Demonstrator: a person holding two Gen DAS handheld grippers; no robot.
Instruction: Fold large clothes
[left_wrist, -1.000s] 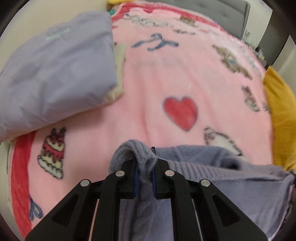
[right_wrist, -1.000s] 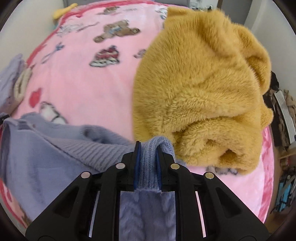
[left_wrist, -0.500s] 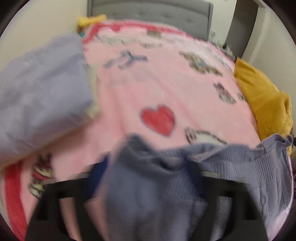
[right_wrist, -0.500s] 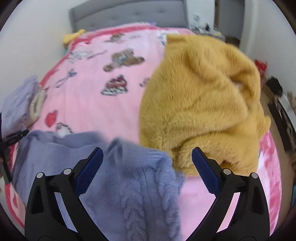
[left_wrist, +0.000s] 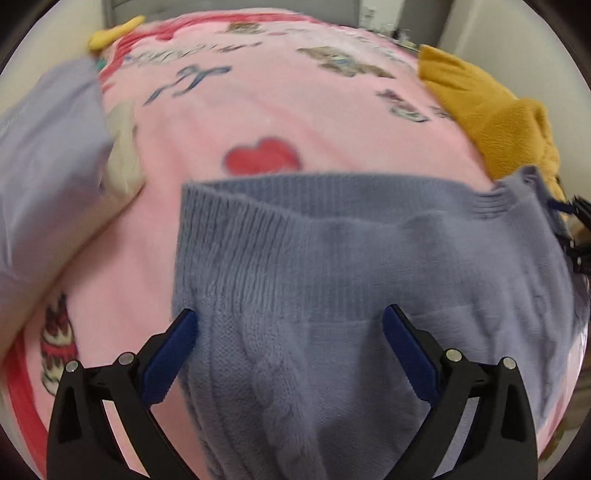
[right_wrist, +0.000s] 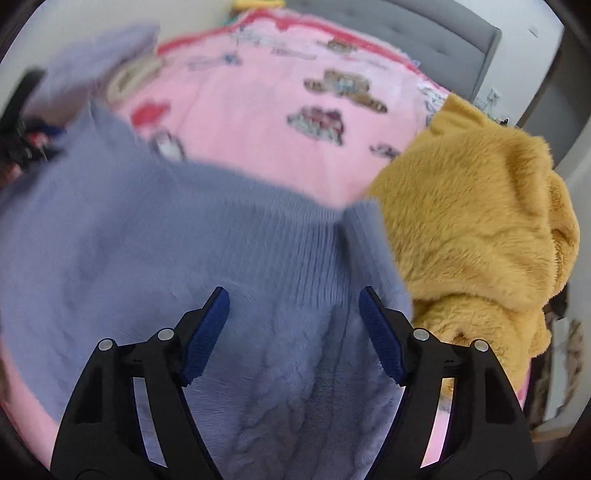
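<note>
Left wrist view: the left gripper (left_wrist: 288, 332) is standing wide, its jaws having just been opening, and its blue pads (left_wrist: 168, 356) are gripping nothing. The sweater (left_wrist: 351, 266), a lavender-grey knit, is lying loose below and between the jaws, filling the lower centre and right of the frame. Its ribbed band is running across mid-frame, doubled over the cable-knit panel beneath. The sweater is resting on the pink blanket (left_wrist: 258, 103), just below the red heart print (left_wrist: 264, 157). A pale purple pillow (left_wrist: 44, 177) is occupying the left edge. A mustard fleece (left_wrist: 491, 122) is sitting at the upper right, near the sweater's far corner. Part of the other gripper is showing at the right edge, beside that corner.

Right wrist view: the right gripper (right_wrist: 293, 328) is standing partly apart, its jaws having just been closing, with the pads (right_wrist: 207, 336) clear of the cloth. The sweater (right_wrist: 184, 236) is lying under and between them, covering the left and centre of the frame; this view is blurred. The fleece (right_wrist: 480, 221) is filling the right side, touching the sweater's right edge. The blanket (right_wrist: 258, 122) is showing at upper centre, and a grey headboard (right_wrist: 443, 33) is at the top right.
</note>
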